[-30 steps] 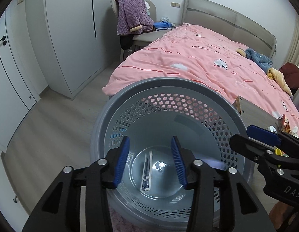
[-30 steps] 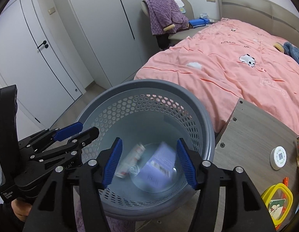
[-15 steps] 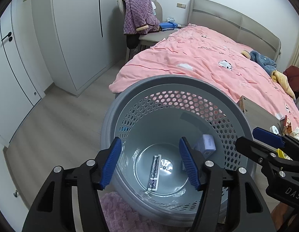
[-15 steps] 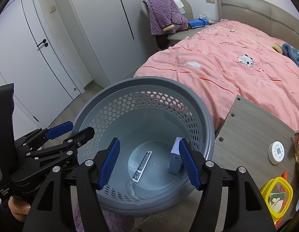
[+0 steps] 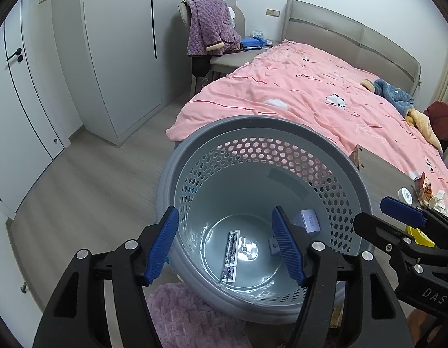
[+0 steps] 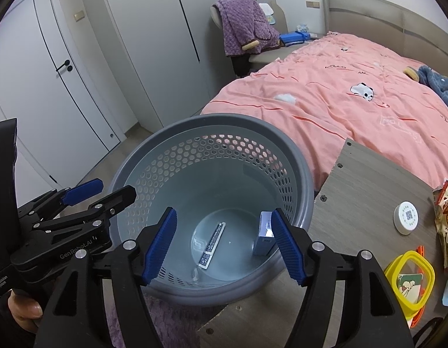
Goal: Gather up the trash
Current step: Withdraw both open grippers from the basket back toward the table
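Note:
A grey perforated basket [image 5: 253, 124] stands on the floor beside the bed; it also shows in the right wrist view [image 6: 212, 121]. Inside lie a flat dark wrapper [image 5: 231, 251] [image 6: 212, 240] and a small pale lilac box [image 5: 309, 221] [image 6: 263, 237] leaning on the wall. My left gripper [image 5: 225, 246] is open and empty above the basket's near rim. My right gripper [image 6: 224, 245] is open and empty over the basket too. Each gripper shows at the edge of the other's view.
A grey wooden table [image 6: 366, 191] stands right of the basket with a white round disc [image 6: 406, 217], crumpled snack wrappers [image 6: 447, 211] and a yellow-rimmed container [image 6: 409, 282]. A pink bed [image 5: 325, 98] lies behind, wardrobes [image 5: 116, 43] on the left, a purple rug [image 5: 189, 316] below.
The wrapper and box were falling a second ago and now lie still in the basket. Both grippers have drawn back and up a little; both stay open.

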A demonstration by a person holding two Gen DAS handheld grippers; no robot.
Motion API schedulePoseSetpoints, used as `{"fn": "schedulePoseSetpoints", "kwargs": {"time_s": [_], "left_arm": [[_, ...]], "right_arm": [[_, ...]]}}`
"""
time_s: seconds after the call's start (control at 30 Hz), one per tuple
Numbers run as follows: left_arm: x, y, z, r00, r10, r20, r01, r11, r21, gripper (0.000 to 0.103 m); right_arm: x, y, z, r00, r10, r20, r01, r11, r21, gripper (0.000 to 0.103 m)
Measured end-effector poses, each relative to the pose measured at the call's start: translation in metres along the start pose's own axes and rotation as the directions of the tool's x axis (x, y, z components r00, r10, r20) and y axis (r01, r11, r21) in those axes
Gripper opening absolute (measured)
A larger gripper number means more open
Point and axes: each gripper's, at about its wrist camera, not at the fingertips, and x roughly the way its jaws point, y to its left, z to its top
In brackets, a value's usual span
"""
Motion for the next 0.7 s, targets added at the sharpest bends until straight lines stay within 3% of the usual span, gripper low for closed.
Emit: {"fn": "schedulePoseSetpoints", "kwargs": {"time_s": [0.7], "left_arm": [[-0.032, -0.033, -0.010, 0.999, -0.038, 0.033, 0.036, 0.997, 0.063, 0.067]], "right_arm": [[-0.039, -0.023, -0.022, 0.998, -0.042, 0.054, 0.040, 0.998, 0.039, 0.073]]}}
